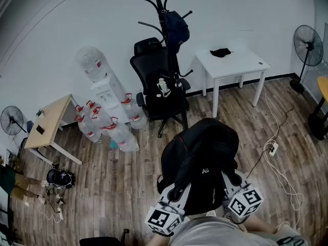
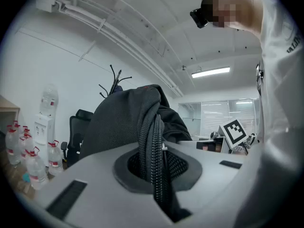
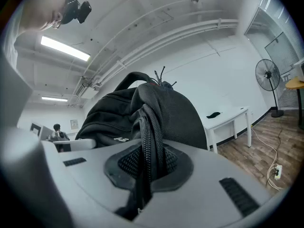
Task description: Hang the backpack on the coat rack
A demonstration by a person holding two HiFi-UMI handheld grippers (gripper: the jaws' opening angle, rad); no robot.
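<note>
I hold a black backpack (image 1: 202,160) up in front of me with both grippers. My left gripper (image 1: 177,191) is shut on a zippered edge of the backpack (image 2: 154,146), which runs between its jaws. On the other side, my right gripper (image 1: 233,181) is shut on another zippered fold of the backpack (image 3: 149,141). The black coat rack (image 1: 165,19) stands ahead by the white wall, with a dark bag (image 1: 177,28) hanging on one of its hooks. Its top hooks (image 2: 114,82) show over the backpack in the left gripper view.
A black office chair (image 1: 159,88) stands right in front of the coat rack. A white table (image 1: 230,63) is to its right, water bottles and a dispenser (image 1: 105,114) to its left. A standing fan (image 1: 307,50) and floor cables (image 1: 274,147) lie at the right.
</note>
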